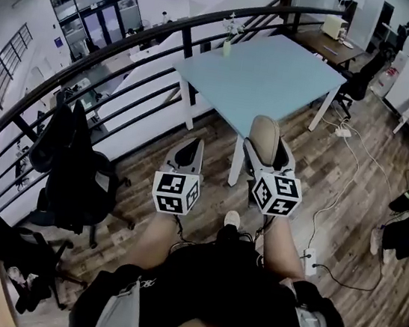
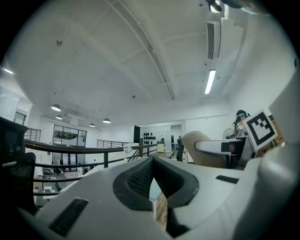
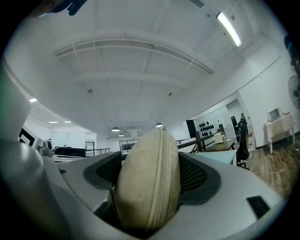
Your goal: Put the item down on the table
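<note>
My right gripper [image 1: 265,154] is shut on a beige oval zip case [image 1: 264,132], held upright in the air near the front edge of the light blue table [image 1: 277,75]. In the right gripper view the case [image 3: 149,183] fills the gap between the dark pads [image 3: 194,174], with the table [image 3: 219,157] low at the right. My left gripper [image 1: 191,146] is level with it on the left, shut and holding nothing; its pads [image 2: 138,177] meet at the tip. The left gripper view also catches the case [image 2: 199,146] off to the right.
A black railing [image 1: 130,50] curves behind the table. A small vase [image 1: 227,46] stands at the table's far left edge. Black office chairs [image 1: 74,175] are at the left. Cables and a power strip [image 1: 310,258] lie on the wood floor at the right.
</note>
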`<action>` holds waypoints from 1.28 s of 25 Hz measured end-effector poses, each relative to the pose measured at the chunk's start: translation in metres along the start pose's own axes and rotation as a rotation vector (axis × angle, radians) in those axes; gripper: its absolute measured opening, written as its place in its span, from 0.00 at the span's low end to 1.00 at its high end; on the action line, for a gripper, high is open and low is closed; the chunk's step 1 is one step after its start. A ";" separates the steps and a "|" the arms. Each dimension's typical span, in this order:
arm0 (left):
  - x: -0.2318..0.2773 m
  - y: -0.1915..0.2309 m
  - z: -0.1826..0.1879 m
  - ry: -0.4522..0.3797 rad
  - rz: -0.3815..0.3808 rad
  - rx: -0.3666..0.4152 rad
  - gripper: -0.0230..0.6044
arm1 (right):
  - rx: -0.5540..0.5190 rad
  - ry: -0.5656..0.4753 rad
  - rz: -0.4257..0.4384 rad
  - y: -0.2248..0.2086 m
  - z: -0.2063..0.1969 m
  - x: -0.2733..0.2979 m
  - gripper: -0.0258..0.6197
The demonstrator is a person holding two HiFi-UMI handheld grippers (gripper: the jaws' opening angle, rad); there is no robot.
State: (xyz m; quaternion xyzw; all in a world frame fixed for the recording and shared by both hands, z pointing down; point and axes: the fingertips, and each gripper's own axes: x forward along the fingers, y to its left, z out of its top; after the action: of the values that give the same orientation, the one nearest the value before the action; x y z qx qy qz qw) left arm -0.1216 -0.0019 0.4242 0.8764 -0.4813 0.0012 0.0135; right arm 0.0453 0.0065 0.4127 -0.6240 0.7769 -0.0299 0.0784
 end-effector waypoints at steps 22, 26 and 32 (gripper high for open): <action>0.268 0.051 0.025 0.024 0.046 -0.022 0.05 | 0.021 0.062 0.053 -0.149 0.013 0.241 0.63; 0.309 0.055 0.028 0.019 0.047 -0.024 0.05 | 0.030 0.071 0.063 -0.172 0.010 0.274 0.63; 0.347 0.061 0.022 0.038 0.048 -0.042 0.05 | 0.040 0.088 0.064 -0.194 0.005 0.308 0.63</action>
State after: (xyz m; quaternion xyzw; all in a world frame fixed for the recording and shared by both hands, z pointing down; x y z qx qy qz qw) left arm 0.0124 -0.3277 0.4084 0.8640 -0.5018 0.0084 0.0409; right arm 0.1690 -0.3355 0.4096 -0.5953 0.7984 -0.0702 0.0577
